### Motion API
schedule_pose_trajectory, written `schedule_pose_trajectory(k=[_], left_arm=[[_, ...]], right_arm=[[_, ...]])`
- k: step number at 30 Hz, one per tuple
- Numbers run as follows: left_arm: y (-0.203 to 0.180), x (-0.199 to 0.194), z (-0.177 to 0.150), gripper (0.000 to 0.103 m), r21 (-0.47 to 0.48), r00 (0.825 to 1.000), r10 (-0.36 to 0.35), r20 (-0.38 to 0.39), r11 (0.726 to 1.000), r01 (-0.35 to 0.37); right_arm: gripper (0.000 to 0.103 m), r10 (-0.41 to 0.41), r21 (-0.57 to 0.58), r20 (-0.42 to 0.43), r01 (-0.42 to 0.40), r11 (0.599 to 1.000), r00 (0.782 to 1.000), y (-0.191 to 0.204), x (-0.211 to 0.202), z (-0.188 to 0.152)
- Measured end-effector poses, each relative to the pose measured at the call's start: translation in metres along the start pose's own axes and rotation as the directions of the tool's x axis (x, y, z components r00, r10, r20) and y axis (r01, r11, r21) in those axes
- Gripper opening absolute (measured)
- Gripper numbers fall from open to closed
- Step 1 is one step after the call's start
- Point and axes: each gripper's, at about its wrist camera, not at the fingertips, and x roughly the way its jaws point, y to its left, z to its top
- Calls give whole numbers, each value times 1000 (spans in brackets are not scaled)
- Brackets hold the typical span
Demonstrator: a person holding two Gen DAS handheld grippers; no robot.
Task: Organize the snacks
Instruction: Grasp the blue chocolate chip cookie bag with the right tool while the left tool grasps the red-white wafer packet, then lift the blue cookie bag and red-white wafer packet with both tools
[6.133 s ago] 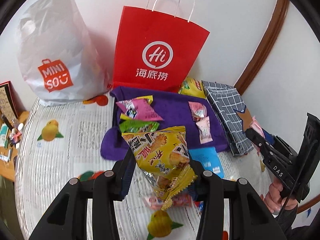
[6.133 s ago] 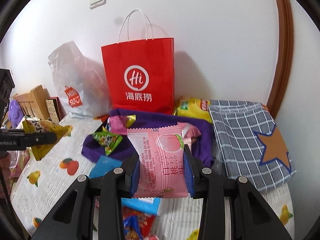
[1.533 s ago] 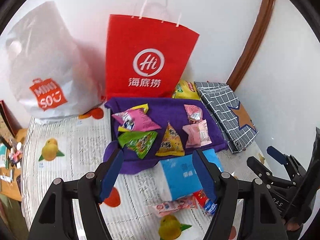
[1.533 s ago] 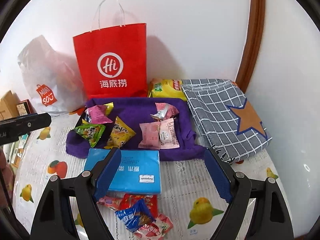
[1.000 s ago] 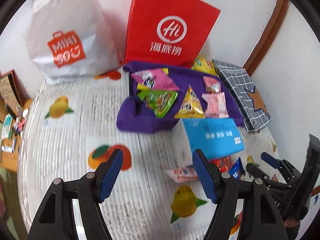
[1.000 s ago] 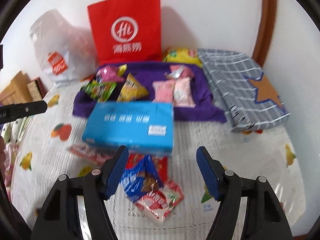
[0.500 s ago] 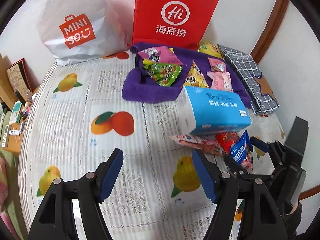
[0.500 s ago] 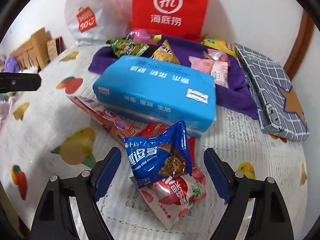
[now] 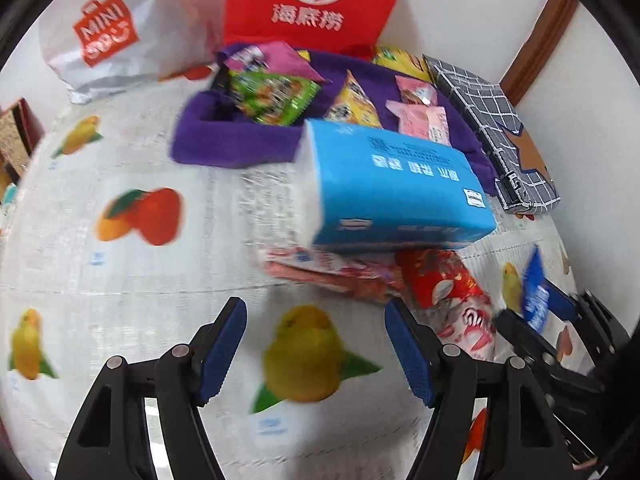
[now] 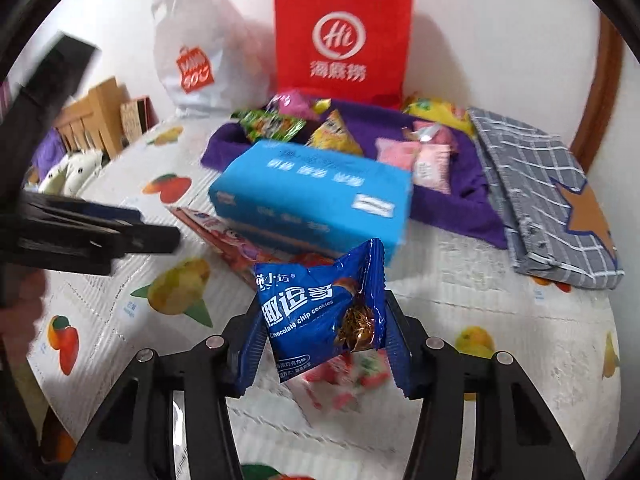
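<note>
My right gripper is closing its jaws on a blue chocolate chip cookie packet, and both pads touch its sides. The packet hangs just above a red-and-white snack packet on the tablecloth. The left wrist view shows that gripper at the right with the blue packet. My left gripper is open and low over the cloth, with nothing between its fingers. Just ahead of it lies a pink snack packet, partly under a blue tissue pack. A purple cloth tray behind holds several snacks.
A red paper bag and a white plastic bag stand against the wall. A grey checked pouch with an orange star lies at the right. Wooden furniture borders the table's left side. My left gripper reaches in from the left.
The right gripper's jaws have closed in on the blue cookie packet and raised it off the pile. The left gripper has sunk and moved closer to the pink packet.
</note>
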Motion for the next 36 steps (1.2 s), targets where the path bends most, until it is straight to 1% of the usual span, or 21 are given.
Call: schedule_pose_trajectory(k=[3, 7, 10, 12, 13, 14, 15, 16, 18, 19, 21, 22, 24, 26, 31, 36], left_arm=[[-8, 14, 0, 70, -46, 999, -32, 9, 998, 33], [-16, 26, 2, 70, -82, 997, -71, 25, 994, 72], [-19, 35, 5, 68, -101, 998, -54, 21, 993, 56], [-23, 36, 7, 68, -100, 998, -37, 41, 994, 41], [-24, 38, 7, 67, -102, 999, -36, 37, 994, 40], [-26, 39, 8, 64, -100, 999, -26, 36, 995, 29], [-29, 39, 8, 60, -93, 999, -5, 41, 996, 8], [-30, 40, 8, 50, -86, 999, 6, 40, 996, -2], [-32, 41, 8, 48, -68, 999, 29, 43, 997, -26], [-32, 40, 8, 44, -64, 999, 20, 42, 998, -17], [-31, 39, 7, 40, -67, 999, 6, 35, 998, -4], [-30, 38, 6, 30, -70, 1000, -9, 29, 998, 11], [-27, 36, 4, 29, -82, 999, -40, 14, 996, 41], [-24, 32, 1, 27, -85, 999, -47, 12, 995, 48], [-16, 15, -8, 26, -79, 999, -37, 17, 996, 38], [-13, -4, -17, 26, -60, 999, -46, 23, 997, 47]], right_arm=[[53, -37, 20, -10, 38, 999, 999, -19, -6, -9], [53, -61, 48, -19, 62, 997, 998, -41, -12, -21], [53, -76, 74, -18, 77, 994, 997, -52, -9, -26], [53, -82, 97, -30, 84, 992, 996, -59, -3, -29], [53, -81, 105, -33, 84, 991, 996, -61, 0, -31], [53, -79, 115, -37, 83, 990, 996, -63, 2, -32], [53, -77, 126, -46, 82, 989, 996, -65, 6, -33], [53, -74, 130, -52, 80, 988, 996, -66, 8, -34], [53, -76, 136, -53, 82, 987, 996, -66, 10, -35], [53, -75, 137, -52, 82, 987, 996, -66, 10, -35], [53, -74, 143, -47, 80, 987, 996, -66, 9, -35], [53, -75, 146, -44, 81, 986, 996, -65, 8, -34], [53, -79, 151, -43, 84, 985, 996, -65, 7, -33], [53, -87, 165, -46, 94, 982, 995, -65, 4, -32], [52, -108, 187, -48, 115, 976, 993, -64, -4, -29], [52, -123, 196, -17, 124, 973, 992, -55, -21, -25]])
